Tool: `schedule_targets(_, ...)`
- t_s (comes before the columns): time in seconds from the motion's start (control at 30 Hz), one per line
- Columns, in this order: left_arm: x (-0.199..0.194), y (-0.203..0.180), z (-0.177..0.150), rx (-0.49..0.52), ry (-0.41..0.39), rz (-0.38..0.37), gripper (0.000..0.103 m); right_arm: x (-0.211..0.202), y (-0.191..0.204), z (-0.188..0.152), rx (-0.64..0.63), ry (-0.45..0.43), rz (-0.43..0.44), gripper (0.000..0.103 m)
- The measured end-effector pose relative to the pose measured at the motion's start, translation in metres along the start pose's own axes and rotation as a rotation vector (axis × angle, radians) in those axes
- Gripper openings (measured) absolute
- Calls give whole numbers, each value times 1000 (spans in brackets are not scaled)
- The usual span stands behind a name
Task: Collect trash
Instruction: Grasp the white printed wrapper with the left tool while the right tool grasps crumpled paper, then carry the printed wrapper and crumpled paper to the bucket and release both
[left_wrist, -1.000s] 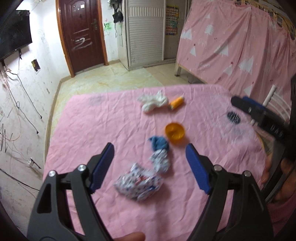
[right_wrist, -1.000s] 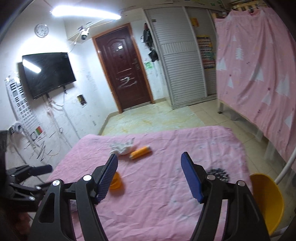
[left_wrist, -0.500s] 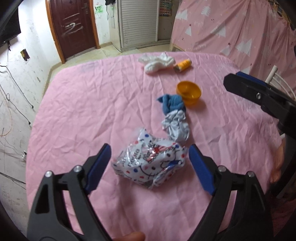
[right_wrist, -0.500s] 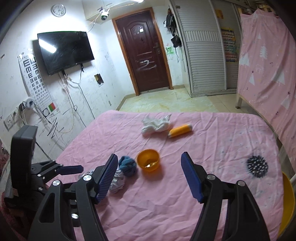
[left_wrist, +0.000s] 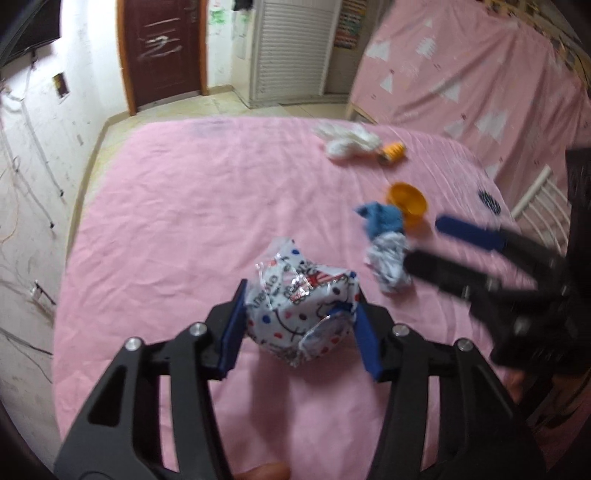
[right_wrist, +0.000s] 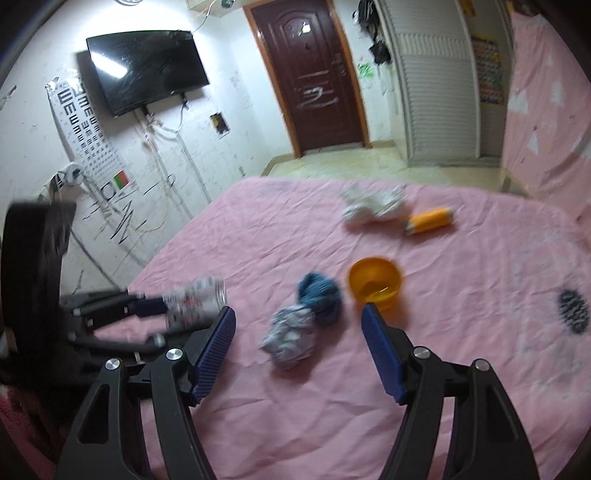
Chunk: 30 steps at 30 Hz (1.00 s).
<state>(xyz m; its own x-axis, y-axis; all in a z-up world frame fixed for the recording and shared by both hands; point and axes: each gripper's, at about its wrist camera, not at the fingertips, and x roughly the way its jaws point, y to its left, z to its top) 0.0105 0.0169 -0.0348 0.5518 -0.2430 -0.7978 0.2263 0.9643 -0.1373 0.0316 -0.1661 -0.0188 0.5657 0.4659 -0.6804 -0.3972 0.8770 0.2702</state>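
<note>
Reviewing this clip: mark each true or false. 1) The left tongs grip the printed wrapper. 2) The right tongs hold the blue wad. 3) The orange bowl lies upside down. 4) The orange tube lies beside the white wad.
1) True: the left tongs are shut on the printed wrapper.
2) False: the right tongs are open, above the blue wad and grey wad.
3) False: the orange bowl sits open side up.
4) True: the orange tube lies beside the white wad.
</note>
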Motion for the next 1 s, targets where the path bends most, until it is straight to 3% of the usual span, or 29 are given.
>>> schedule_targets(0.23, -7, 29, 1, -84, -12, 8, 50, 21, 15, -8, -19, 69, -34, 60)
schedule_targets(0.33, -5, 31, 0, -90, -6, 6, 50, 24, 16, -8, -17, 79, -48, 45)
schedule_targets(0.4, -6, 31, -1, -90, -7, 1, 50, 27, 16, -9, -14, 95, -51, 28)
schedule_targets(0.57, -10, 30, -1, -89, -20, 6, 50, 24, 16, -8, -18, 79, -48, 27)
schedule_targets(0.73, -20, 24, 2, -80, -52, 33, 50, 1, 7, -3, 1, 7, -26, 27)
schedule_targets(1.0, -33, -7, 18, -17, -95, 53, 50, -50, -42, -3, 101, -124, -74, 27)
